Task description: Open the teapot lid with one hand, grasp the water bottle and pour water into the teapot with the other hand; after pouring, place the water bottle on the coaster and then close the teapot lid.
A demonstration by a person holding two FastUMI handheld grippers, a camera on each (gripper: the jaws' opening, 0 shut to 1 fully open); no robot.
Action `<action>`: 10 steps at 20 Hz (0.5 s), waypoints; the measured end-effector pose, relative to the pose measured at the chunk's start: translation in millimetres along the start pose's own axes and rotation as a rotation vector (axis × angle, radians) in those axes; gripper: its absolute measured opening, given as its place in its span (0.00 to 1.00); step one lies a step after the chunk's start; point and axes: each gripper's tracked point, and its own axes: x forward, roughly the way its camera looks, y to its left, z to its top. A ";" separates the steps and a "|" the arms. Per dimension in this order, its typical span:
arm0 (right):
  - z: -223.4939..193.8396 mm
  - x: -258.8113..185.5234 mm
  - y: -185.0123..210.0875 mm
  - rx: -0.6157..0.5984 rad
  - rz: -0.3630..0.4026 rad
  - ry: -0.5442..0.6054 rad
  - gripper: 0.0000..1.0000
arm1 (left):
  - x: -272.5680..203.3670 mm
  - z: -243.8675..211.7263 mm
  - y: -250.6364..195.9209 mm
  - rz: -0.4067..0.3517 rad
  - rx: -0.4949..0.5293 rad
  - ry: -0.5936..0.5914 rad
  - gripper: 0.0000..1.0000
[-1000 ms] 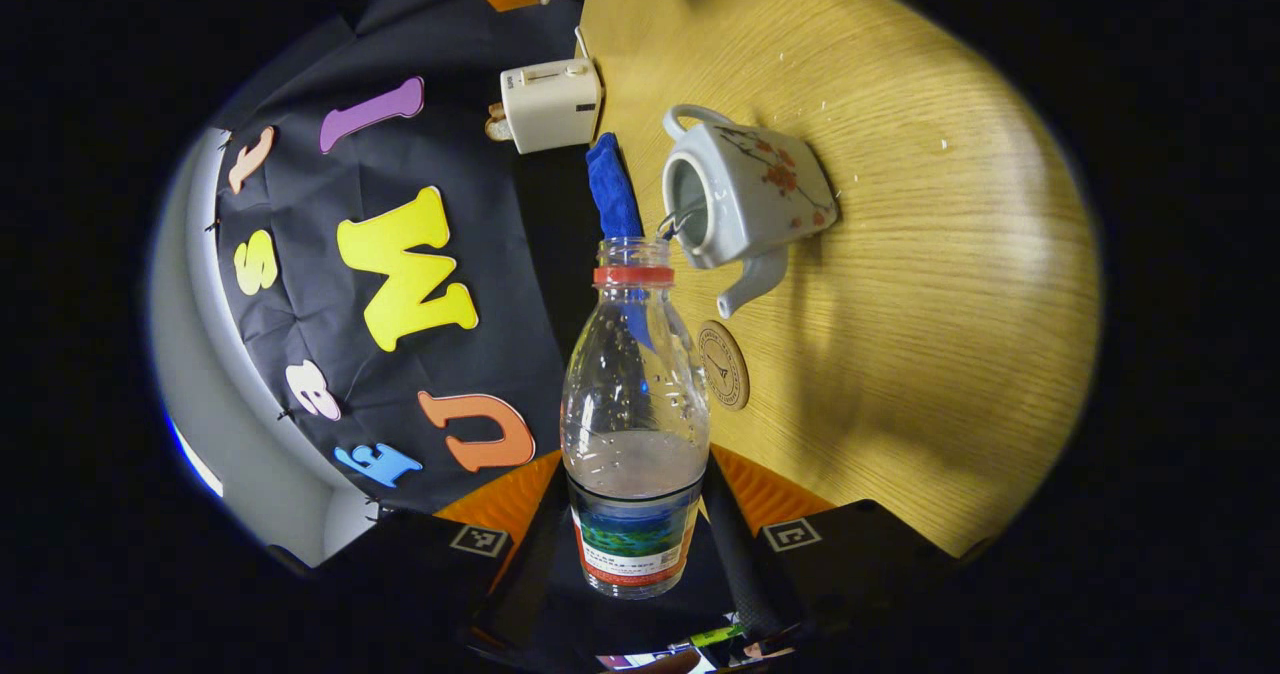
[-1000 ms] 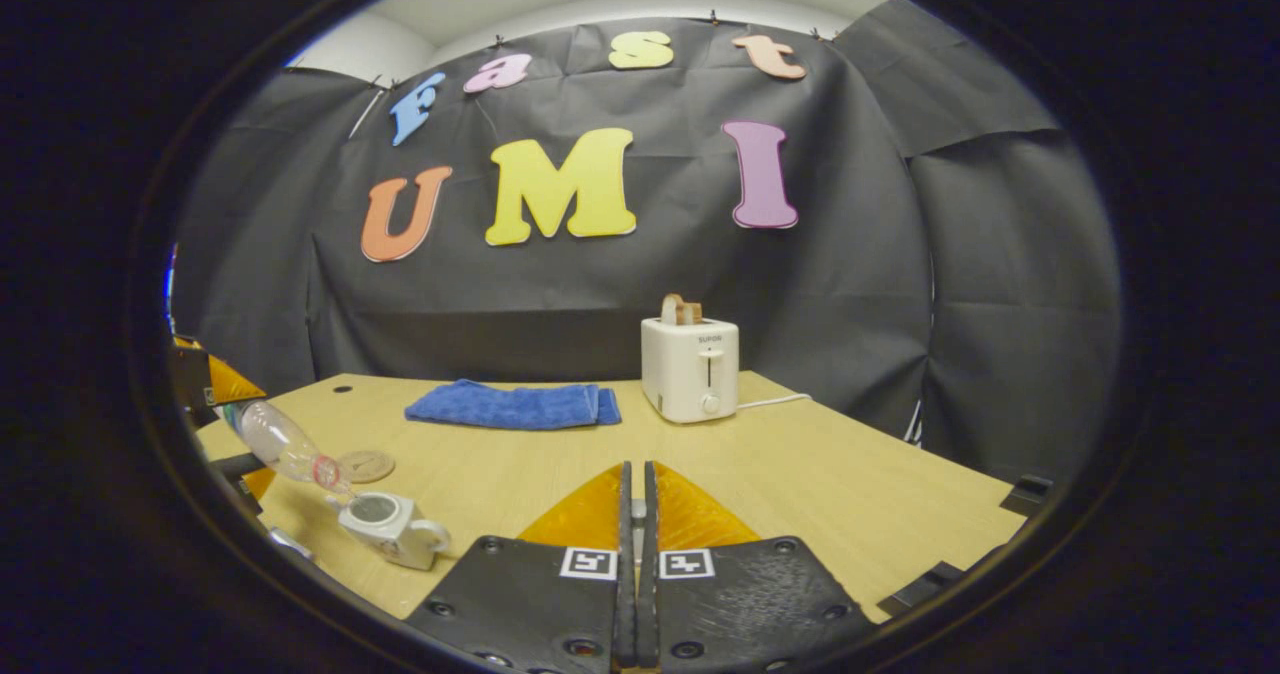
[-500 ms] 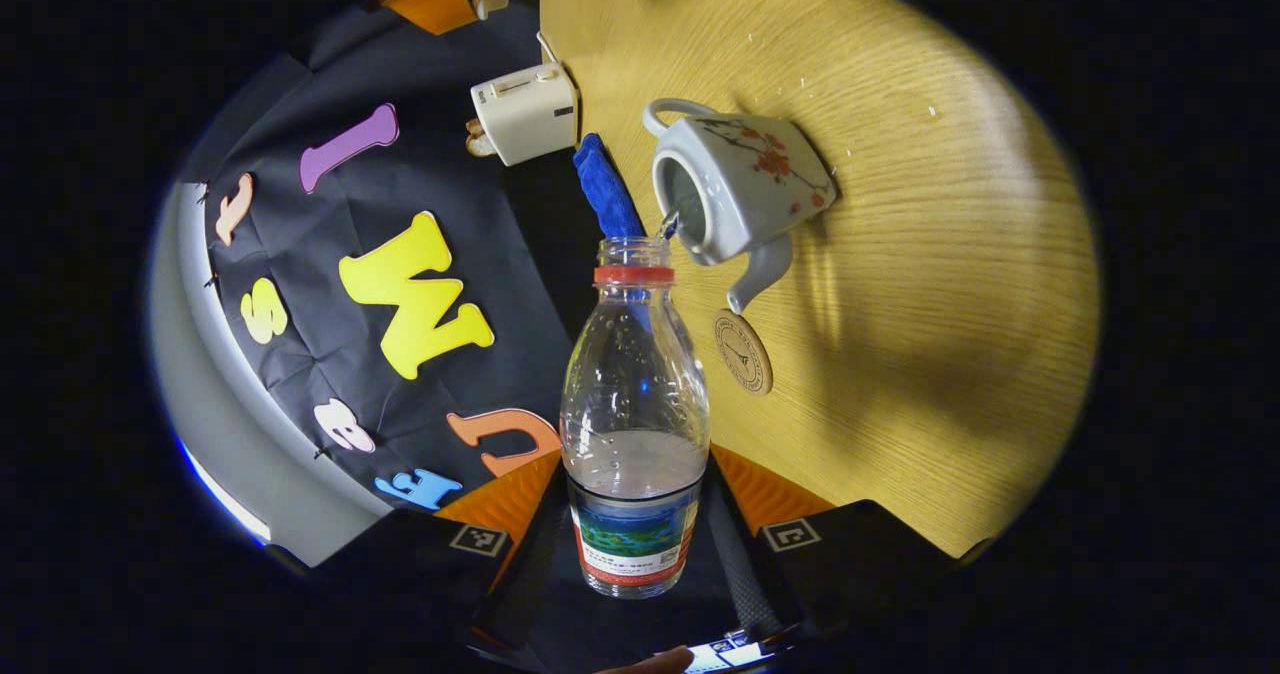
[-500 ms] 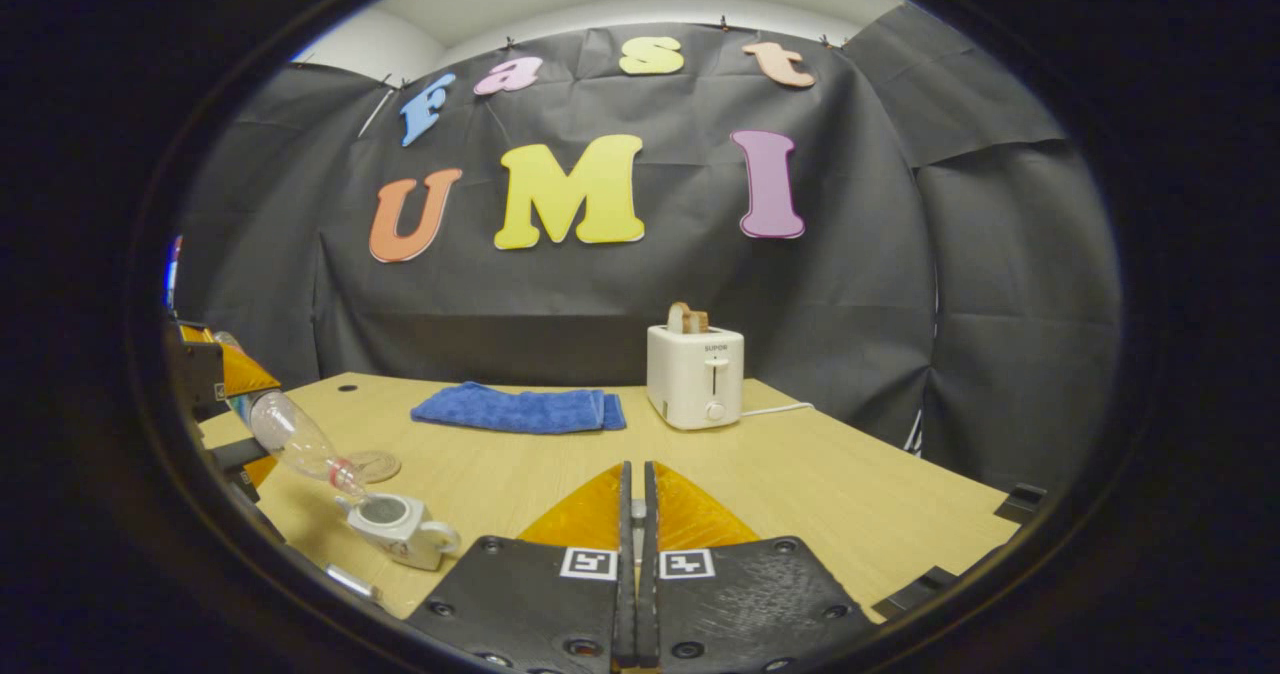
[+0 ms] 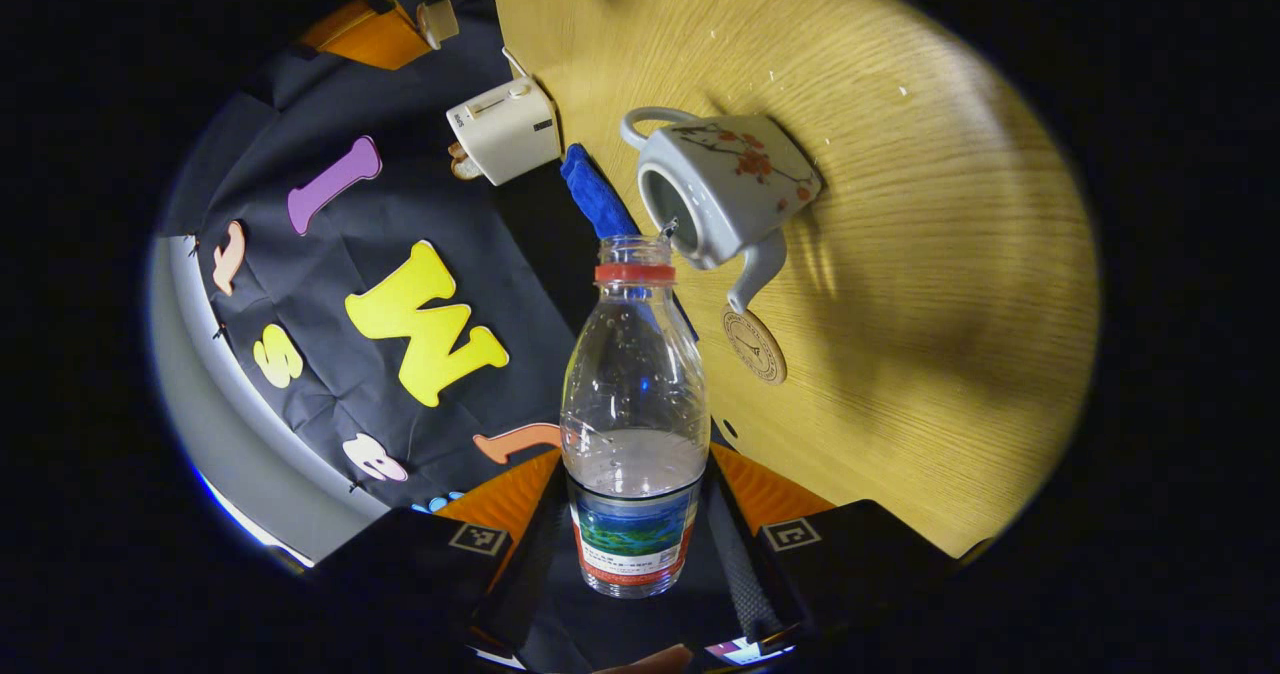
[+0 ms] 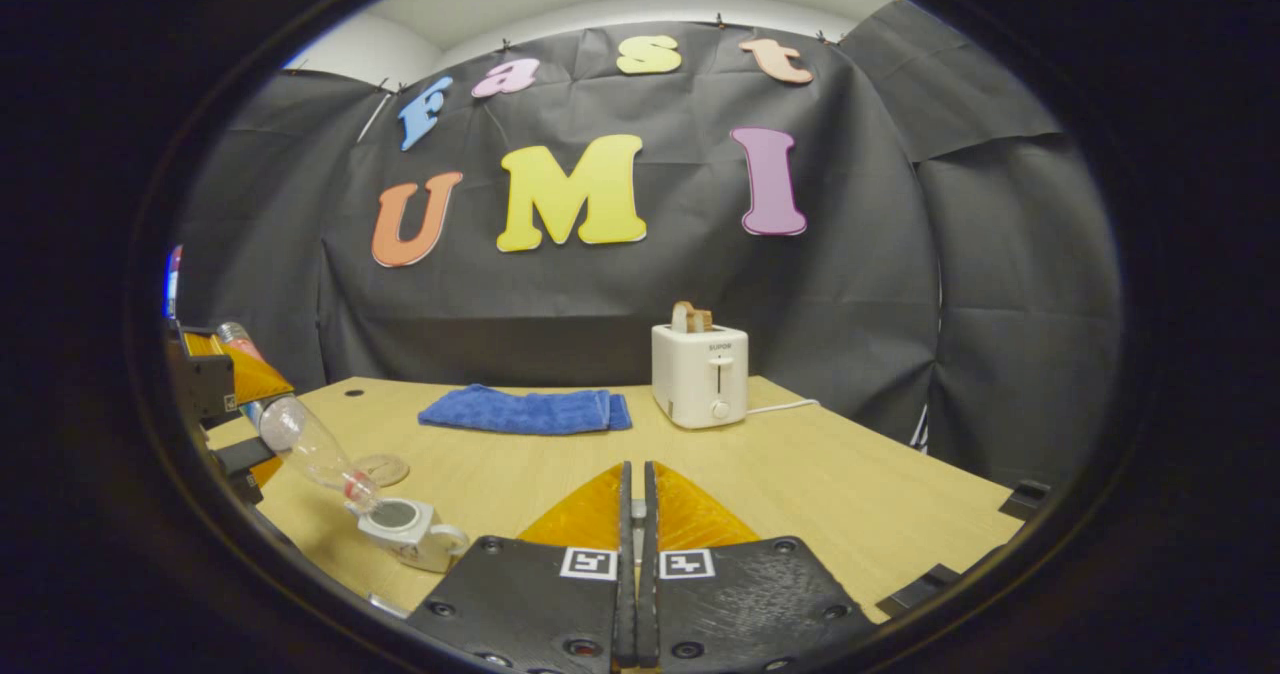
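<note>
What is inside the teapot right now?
The teapot is open, lid off. The water bottle, held tilted by the left gripper, has its mouth at the opening. The interior looks dark and shadowed; any water level inside cannot be made out.

The left gripper view is rolled sideways and looks close along the water bottle [image 5: 634,424] toward the open teapot [image 5: 722,186] on the table [image 5: 930,284]. The right gripper view sits level, low over the table's near edge, facing the far wall. Both share the teapot [image 6: 410,532], coaster [image 5: 755,345], blue towel [image 6: 525,410] and toaster [image 6: 699,374].
</note>
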 end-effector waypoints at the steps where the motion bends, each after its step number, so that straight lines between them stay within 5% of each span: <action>1: -0.4 0.4 0.2 -0.003 0.002 -0.001 0.01 | -1.5 0.1 0.8 0.002 0.004 0.001 0.77; 10: 1.4 -0.1 -0.2 -0.003 0.004 -0.003 0.01 | 0.1 -1.1 -1.7 -0.012 0.018 0.013 0.77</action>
